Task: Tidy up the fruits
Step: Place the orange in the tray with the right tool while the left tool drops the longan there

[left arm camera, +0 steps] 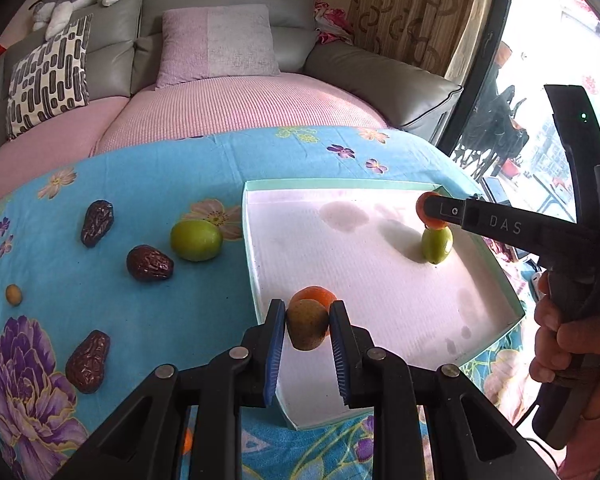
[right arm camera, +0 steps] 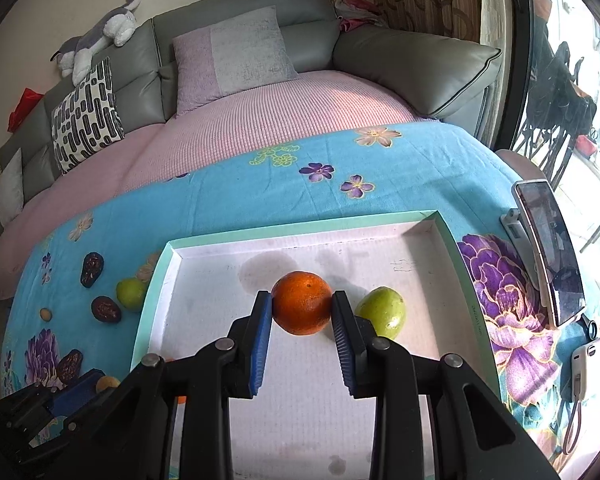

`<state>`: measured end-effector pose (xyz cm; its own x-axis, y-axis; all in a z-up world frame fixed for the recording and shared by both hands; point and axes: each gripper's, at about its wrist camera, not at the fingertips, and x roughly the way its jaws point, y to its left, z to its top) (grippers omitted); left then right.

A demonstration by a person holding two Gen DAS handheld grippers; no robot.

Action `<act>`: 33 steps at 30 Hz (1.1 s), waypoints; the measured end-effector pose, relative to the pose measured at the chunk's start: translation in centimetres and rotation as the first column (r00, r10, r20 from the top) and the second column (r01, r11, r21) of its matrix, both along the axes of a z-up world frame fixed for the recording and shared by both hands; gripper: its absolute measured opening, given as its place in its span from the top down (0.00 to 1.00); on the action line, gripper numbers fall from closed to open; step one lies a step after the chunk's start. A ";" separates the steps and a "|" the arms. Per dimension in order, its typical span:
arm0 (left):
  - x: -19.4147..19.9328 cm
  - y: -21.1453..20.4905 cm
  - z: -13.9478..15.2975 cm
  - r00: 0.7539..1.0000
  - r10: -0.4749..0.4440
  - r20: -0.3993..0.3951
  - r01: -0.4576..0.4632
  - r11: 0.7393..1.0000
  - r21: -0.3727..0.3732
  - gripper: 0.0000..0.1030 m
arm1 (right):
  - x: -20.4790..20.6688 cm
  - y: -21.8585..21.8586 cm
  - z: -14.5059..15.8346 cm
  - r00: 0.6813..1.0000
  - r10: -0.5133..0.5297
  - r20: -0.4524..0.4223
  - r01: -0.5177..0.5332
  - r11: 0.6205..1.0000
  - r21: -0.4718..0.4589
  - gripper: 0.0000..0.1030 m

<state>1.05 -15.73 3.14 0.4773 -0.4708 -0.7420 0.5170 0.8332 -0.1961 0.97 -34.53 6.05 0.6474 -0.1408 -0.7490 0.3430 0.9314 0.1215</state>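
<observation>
My left gripper (left arm camera: 307, 308) is shut on a brownish-green oval fruit (left arm camera: 306, 330), held over the near left corner of the white tray (left arm camera: 380, 280). A small orange (left arm camera: 320, 295) lies in the tray just behind that fruit. My right gripper (right arm camera: 302, 298) is shut on a bigger orange (right arm camera: 302, 304) over the tray's floor (right arm camera: 300, 400). A green fruit (right arm camera: 382, 312) sits right beside it. In the left wrist view, the right gripper (left arm camera: 432, 210) hangs with its orange above that green fruit (left arm camera: 436, 246).
On the blue floral cloth (left arm camera: 260, 152) left of the tray lie three dark dates (left arm camera: 149, 263), another green fruit (left arm camera: 196, 240) and a small yellow fruit (left arm camera: 13, 294). A phone on a stand (right arm camera: 550, 248) is right of the tray. A sofa (right arm camera: 260, 80) is behind.
</observation>
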 end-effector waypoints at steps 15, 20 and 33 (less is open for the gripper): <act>0.0 -2.0 -3.4 0.991 -0.048 -0.127 0.058 0.996 0.071 0.77 | 1.9 0.6 -3.5 0.989 0.049 -0.142 -0.047 0.999 0.019 0.69; 0.2 -2.0 -4.3 0.987 -0.035 -0.160 0.052 0.993 0.105 0.76 | 2.2 0.7 -4.3 0.982 0.052 -0.181 -0.049 0.999 0.021 0.69; 0.3 -1.8 -4.4 0.986 -0.039 -0.164 0.057 0.993 0.106 0.76 | 2.5 0.8 -4.9 0.976 0.056 -0.213 -0.055 0.998 0.011 0.68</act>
